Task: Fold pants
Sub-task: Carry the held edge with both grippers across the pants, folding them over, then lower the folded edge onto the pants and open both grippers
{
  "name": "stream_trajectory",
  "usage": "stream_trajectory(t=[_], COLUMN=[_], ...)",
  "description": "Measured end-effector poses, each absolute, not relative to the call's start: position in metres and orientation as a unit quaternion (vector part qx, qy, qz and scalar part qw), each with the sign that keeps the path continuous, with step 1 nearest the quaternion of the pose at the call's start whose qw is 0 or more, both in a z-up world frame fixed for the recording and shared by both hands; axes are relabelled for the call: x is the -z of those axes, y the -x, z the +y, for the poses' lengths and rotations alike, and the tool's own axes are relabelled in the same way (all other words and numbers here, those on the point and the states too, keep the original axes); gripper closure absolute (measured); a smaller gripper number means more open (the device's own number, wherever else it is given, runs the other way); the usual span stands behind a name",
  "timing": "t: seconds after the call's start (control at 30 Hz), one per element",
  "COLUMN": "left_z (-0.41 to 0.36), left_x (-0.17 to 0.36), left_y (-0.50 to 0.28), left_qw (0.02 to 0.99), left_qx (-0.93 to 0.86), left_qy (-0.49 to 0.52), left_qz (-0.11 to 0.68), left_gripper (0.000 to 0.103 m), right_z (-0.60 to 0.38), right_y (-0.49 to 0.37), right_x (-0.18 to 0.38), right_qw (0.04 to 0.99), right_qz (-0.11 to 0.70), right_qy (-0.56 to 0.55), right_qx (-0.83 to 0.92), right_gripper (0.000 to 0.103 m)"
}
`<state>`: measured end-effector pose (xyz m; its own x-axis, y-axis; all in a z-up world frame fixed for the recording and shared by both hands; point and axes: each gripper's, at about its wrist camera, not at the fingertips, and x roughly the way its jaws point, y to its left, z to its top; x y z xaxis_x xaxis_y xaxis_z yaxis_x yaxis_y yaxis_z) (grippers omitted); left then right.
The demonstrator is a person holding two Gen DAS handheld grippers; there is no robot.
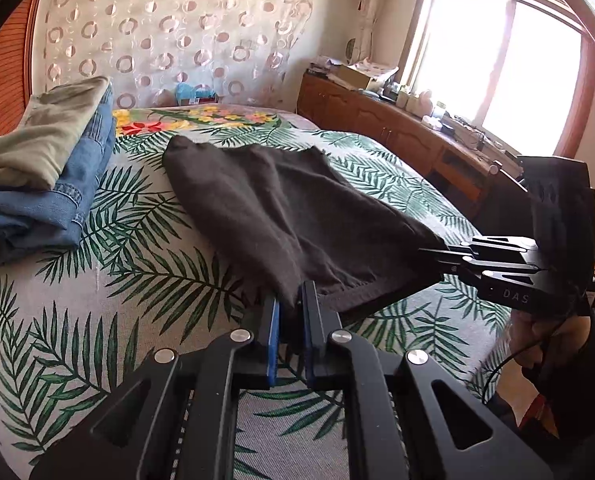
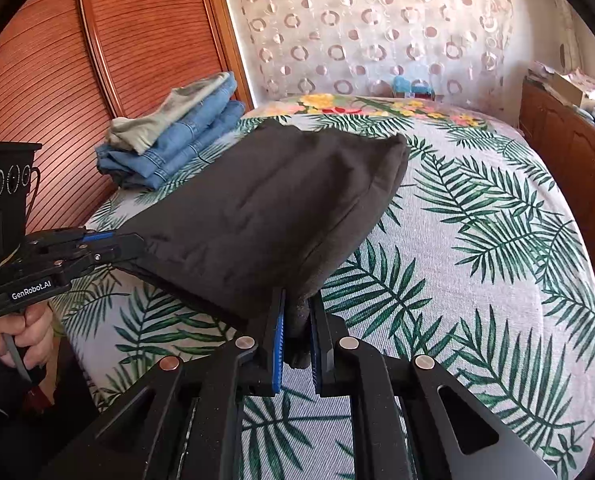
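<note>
Dark brown pants (image 1: 281, 208), some soft matte knit by the look of it, are spread over a bed (image 1: 109, 280) covered in a woven-looking sheet printed with green palm fronds, plus a strip of yellow and red flowers at the far end. The near edge of the pants is lifted off the sheet and pinched at both corners: the left gripper (image 1: 288, 306) has its blue-padded black jaws clamped on one corner of the hem, and the right gripper (image 2: 297, 320) is squeezed onto a bunched wad of fabric at the other corner. The far end of the pants lies flat on the bed, so the cloth slopes up toward the grippers with soft lengthwise wrinkles. Over by the ribbed reddish wooden headboard (image 2: 57, 60) there's a neat stack of folded blue denim jeans (image 2: 177, 144) with a pale olive garment (image 2: 165, 120) on top.
</note>
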<state>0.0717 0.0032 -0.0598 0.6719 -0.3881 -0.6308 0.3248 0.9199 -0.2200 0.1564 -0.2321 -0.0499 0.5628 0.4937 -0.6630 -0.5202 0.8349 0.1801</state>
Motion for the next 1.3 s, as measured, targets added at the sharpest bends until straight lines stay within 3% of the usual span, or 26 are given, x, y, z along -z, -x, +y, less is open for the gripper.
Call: stream_trajectory(t=[1.0,1.3], left_z=[-0.002,0.004], left_x=[-0.006,0.006], left_y=[-0.032,-0.068], left_qw=[0.935,0.933], left_qx=[0.218,0.209], left_qy=[0.020,0.018], left_qz=[0.279,0.294], left_gripper=[0.093,0.093], right_z=[-0.261,-0.257], right_y=[-0.087,-0.108], right_x=[-0.011,-0.004], right_qw=[0.907,0.907], right_qz=[0.290,0.293], right_qy=[0.016,0.012], right_qx=[-0.306,-0.303], right_gripper=[0.094,0.094])
